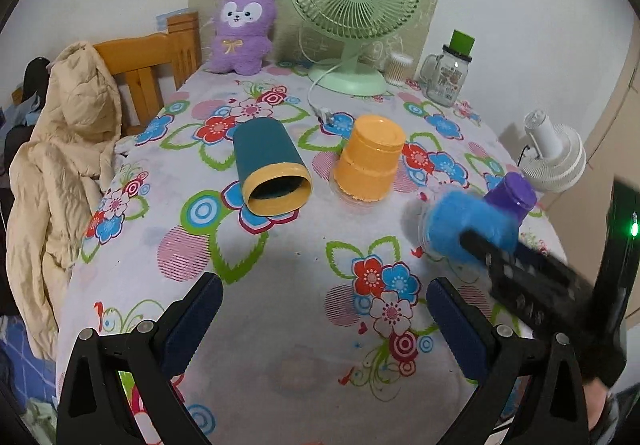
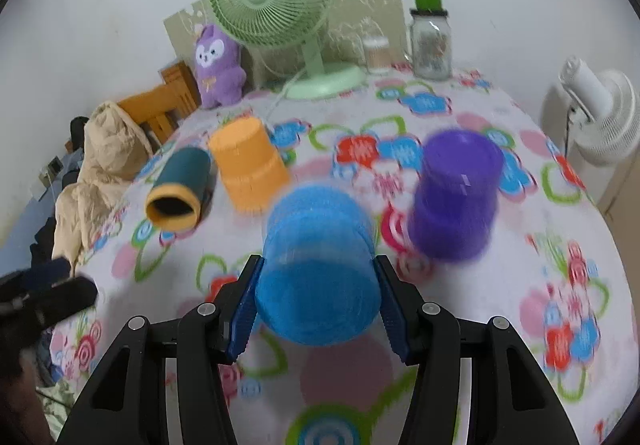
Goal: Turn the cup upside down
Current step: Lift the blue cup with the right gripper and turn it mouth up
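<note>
Evidently right gripper [image 2: 318, 297] jaws clamp the blurred blue cup [image 2: 318, 265], seemingly empty; left gripper [image 1: 324, 321] jaws gape, holding nothing.

A table covered in a white flowered cloth [image 1: 280, 285] carries a teal cup with a yellow rim [image 1: 270, 165] lying on its side, an upturned orange cup [image 1: 370, 165], an upturned purple cup [image 2: 456, 193], a pale green desk fan [image 1: 352, 29], a purple plush toy [image 1: 242, 29] and a green-lidded glass jar [image 1: 450, 73].

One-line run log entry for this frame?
right gripper: shut on blue cup, lifted, tilted | left gripper: open, idle | orange cup, purple cup: upside down | teal cup: on side
</note>
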Available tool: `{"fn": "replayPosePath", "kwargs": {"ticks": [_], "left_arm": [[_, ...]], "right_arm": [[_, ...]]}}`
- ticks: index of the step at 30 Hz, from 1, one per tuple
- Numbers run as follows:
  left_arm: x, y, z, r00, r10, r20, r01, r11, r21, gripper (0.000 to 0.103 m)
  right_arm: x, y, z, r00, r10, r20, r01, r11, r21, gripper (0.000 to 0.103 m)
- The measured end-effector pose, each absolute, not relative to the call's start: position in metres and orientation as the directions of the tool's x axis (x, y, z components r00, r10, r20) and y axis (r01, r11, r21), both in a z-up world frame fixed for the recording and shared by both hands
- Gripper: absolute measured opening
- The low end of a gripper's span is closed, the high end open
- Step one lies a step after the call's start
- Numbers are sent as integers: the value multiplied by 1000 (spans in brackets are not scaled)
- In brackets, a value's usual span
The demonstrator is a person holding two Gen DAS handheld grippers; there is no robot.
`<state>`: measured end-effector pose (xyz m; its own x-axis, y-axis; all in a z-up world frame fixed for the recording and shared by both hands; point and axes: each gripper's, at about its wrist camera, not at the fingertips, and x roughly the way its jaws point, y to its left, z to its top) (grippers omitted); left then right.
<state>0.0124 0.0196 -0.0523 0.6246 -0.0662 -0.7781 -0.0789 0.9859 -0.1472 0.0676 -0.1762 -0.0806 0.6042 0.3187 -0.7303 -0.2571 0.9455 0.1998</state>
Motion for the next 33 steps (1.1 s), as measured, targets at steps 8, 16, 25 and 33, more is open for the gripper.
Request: {"fn": "replayPosePath", "kwargs": {"ticks": [8, 16, 25, 33], "left_arm": [[-3, 5, -34, 661, -85, -746, -37, 989, -144, 103], [-13, -5, -26, 675, -77, -734, -25, 992, -127, 103], [-19, -16, -30, 655, -87, -751, -15, 992, -128, 103], [-21, -39, -32, 646, -99, -757, 22, 994, -111, 103]], "right_arm": [[37, -180, -69, 636, 311, -706, -246, 949, 197, 57], [16, -157, -75, 619, 343, -707, -293, 936, 197, 59], [12, -161, -85, 560, 340, -756, -283, 936, 211, 72], [9, -181, -87, 544, 353, -761, -247, 934, 257, 73]]}}
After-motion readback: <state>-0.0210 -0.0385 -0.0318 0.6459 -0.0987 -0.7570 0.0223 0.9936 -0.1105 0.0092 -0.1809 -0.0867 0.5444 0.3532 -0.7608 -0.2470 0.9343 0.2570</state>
